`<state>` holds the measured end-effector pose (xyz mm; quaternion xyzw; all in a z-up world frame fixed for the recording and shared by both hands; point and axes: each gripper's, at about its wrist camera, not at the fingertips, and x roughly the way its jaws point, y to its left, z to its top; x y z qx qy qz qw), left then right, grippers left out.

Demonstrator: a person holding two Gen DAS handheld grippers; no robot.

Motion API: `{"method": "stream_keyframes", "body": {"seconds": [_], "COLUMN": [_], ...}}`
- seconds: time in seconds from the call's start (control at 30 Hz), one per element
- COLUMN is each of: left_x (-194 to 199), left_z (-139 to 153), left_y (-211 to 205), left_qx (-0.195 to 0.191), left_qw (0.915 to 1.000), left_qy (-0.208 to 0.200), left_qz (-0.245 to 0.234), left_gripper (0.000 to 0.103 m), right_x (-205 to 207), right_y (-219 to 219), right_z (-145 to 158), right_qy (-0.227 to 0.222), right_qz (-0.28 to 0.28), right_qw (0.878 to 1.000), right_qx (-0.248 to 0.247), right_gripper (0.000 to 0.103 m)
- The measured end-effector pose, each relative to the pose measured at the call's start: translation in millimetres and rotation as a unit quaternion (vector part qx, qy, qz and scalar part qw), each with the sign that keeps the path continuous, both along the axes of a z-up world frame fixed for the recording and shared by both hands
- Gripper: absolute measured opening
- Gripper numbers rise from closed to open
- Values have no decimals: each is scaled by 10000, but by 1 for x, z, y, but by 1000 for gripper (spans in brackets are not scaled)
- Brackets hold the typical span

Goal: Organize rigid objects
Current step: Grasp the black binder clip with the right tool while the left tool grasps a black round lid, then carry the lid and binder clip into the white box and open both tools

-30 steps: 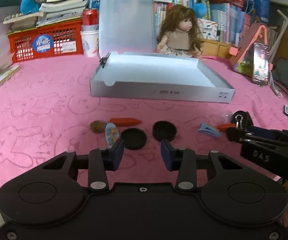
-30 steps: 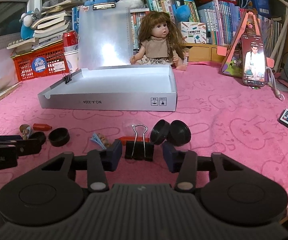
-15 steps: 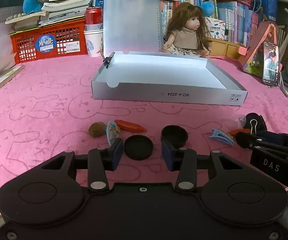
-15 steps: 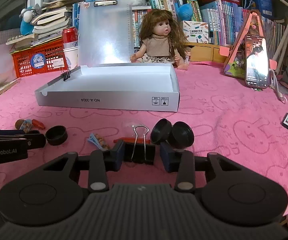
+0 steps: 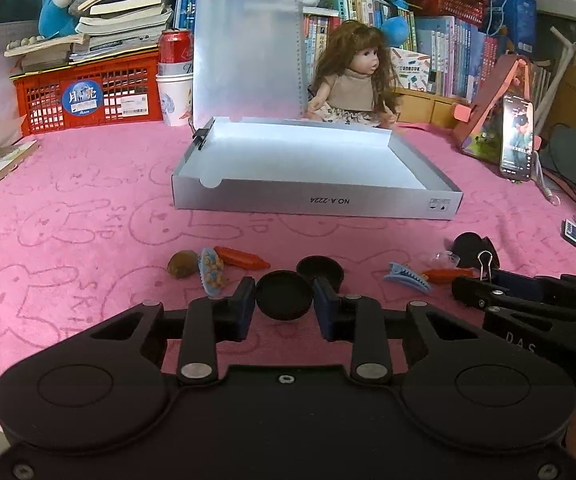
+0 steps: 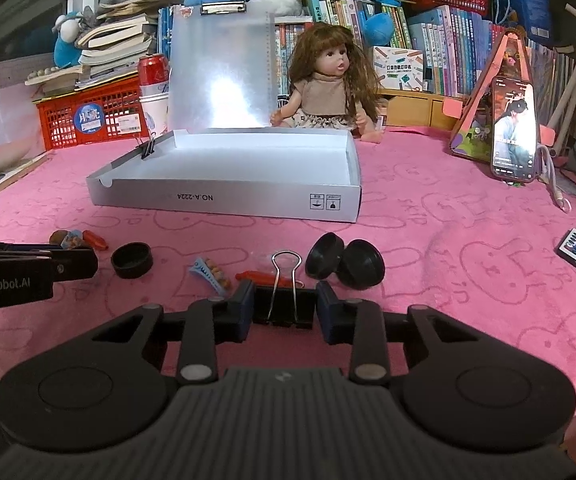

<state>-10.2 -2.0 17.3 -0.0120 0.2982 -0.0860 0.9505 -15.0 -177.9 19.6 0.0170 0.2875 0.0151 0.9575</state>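
1. The left hand-held gripper [image 5: 284, 307] sits low over the near edge of the counter [image 5: 87, 208], its two blue pads on either side of a flat black round lid [image 5: 284, 295]. The pads look to be touching the lid's rim, so the grip appears closed on it.
2. Just behind that lid stands a second black round cap [image 5: 320, 270], open side up, on the pink cloth.
3. Left of the lid lie a blue patterned hair clip [image 5: 211, 270], a brown lump [image 5: 183, 264] and an orange carrot-shaped piece [image 5: 241, 258], close together.
4. The right hand-held gripper [image 6: 283, 310] is also near the counter's front edge, with a black binder clip [image 6: 283, 308] between its pads. The clip's wire handles stand upright, and the pads press against its two ends.
5. Just beyond that clip, toward the right, two black round caps [image 6: 344, 262] lean against each other.
6. A blue toothed hair claw [image 6: 209, 274] and an orange piece [image 6: 261, 278] lie to the left of the binder clip.
7. A shallow grey cardboard box [image 5: 316, 200] rests open toward the counter's far edge, with a small binder clip [image 6: 147, 148] fixed on its left wall.
8. A doll [image 6: 328, 84] sits behind the box, and a red basket [image 5: 87, 96] stands at the far left corner.
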Motion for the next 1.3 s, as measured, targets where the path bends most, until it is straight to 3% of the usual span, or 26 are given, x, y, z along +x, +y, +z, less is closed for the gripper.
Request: {"method": "stream_keyframes", "body": {"seconds": [0.8, 1.07, 1.3], "left_x": [8, 27, 57], "left_z": [22, 33, 51], "left_y": [1, 0, 0], "left_qx": [-68, -88, -155], "left_qw": [9999, 10000, 9999], "left_qy": [-67, -24, -31], "left_qz": [44, -34, -66], "left_gripper": [30, 30, 30], "right_x": [0, 19, 49], "right_y": [-20, -28, -29], "right_z": [18, 32, 49], "right_qy": [-176, -78, 67], "right_qz": [-251, -109, 94], "right_qw": [9994, 9985, 9985], "right_qx": [159, 534, 537], "right_gripper": [38, 38, 38]}}
